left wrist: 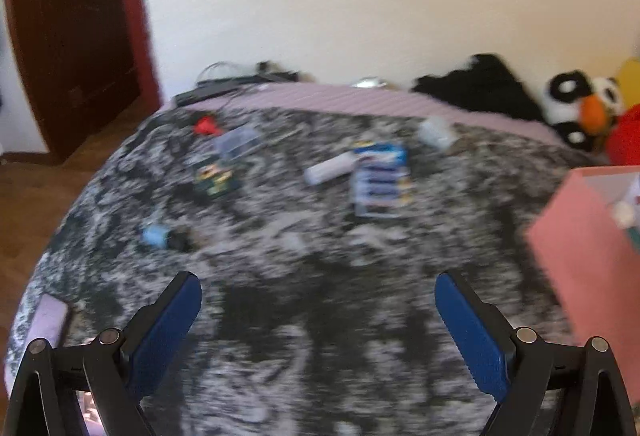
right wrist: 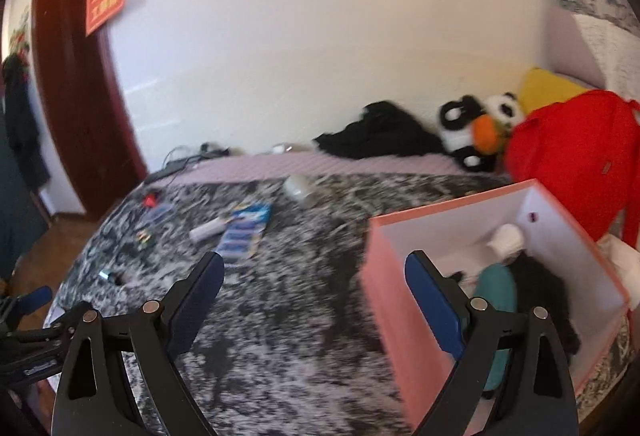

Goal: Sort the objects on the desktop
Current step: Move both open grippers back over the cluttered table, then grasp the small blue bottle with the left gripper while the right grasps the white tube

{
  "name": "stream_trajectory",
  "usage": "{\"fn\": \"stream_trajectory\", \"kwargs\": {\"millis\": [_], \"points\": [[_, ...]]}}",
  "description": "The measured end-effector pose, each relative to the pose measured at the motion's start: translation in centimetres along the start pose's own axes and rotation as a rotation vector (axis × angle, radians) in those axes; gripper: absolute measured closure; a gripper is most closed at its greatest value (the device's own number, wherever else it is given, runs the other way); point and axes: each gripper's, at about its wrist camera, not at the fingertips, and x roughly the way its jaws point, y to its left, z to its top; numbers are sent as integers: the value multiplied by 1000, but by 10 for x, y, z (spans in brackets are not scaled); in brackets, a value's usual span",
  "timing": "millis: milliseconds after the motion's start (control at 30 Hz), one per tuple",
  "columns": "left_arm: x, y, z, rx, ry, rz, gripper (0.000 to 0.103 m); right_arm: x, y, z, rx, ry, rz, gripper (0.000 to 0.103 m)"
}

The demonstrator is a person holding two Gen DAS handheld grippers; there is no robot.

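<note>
Small objects lie scattered on a black-and-white patterned bedspread point(left wrist: 304, 276): a blue battery pack point(left wrist: 382, 179) point(right wrist: 246, 232), a white tube point(left wrist: 328, 168) point(right wrist: 207, 230), a clear case point(left wrist: 236, 141), a green battery pack point(left wrist: 216, 179), a red clip point(left wrist: 206, 126), a small blue-and-black item point(left wrist: 164, 237) and a white cup point(left wrist: 436, 131) point(right wrist: 300, 188). A pink box point(right wrist: 404, 300) point(left wrist: 580, 256) stands at the right, holding a teal object point(right wrist: 496, 300), a black fluffy thing point(right wrist: 544, 292) and a white item point(right wrist: 507, 239). My left gripper point(left wrist: 318, 292) hangs open and empty above the near bedspread. My right gripper point(right wrist: 314, 272) is open and empty over the box's left wall.
Black clothing point(right wrist: 380, 133), a panda plush point(right wrist: 476, 131) and a red bag point(right wrist: 576, 151) lie along the far wall. A dark device with cables point(left wrist: 216, 89) sits at the far left corner. A dark red door point(left wrist: 68, 35) and wooden floor are off the bed's left edge.
</note>
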Motion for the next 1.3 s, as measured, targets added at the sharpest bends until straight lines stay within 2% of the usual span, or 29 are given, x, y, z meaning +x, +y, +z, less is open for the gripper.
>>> {"fn": "stream_trajectory", "kwargs": {"millis": [133, 200, 367, 567, 700, 867, 900, 933, 967, 1000, 1033, 1167, 1233, 1300], "points": [[40, 36, -5, -39, 28, 71, 6, 32, 30, -4, -29, 57, 18, 9], [67, 56, -5, -86, 84, 102, 6, 51, 42, -7, -46, 88, 23, 9], [115, 96, 8, -215, 143, 108, 6, 105, 68, -11, -95, 155, 34, 9], [170, 128, 7, -376, 226, 165, 6, 162, 73, -22, -23, 271, 100, 9], [200, 131, 11, -378, 247, 269, 6, 184, 75, -30, -32, 309, 100, 9], [235, 129, 25, -358, 257, 328, 7, 194, 71, -40, -49, 354, 101, 9], [243, 128, 28, -352, 265, 328, 14, 194, 70, -41, -52, 358, 103, 9], [248, 127, 29, -346, 261, 309, 28, 193, 69, -42, -59, 360, 103, 9], [253, 127, 30, -342, 256, 286, 33, 193, 68, -43, -65, 362, 103, 9], [253, 127, 31, -333, 249, 281, 46, 193, 69, -45, -78, 362, 97, 9], [251, 124, 32, -322, 244, 270, 77, 193, 70, -47, -91, 362, 91, 9], [242, 113, 27, -269, 239, 231, 78, 198, 76, -53, -121, 379, 89, 11], [233, 112, 24, -255, 243, 205, 78, 198, 81, -53, -110, 373, 109, 17], [221, 112, 20, -255, 246, 174, 78, 198, 90, -49, -71, 365, 171, 17]]}}
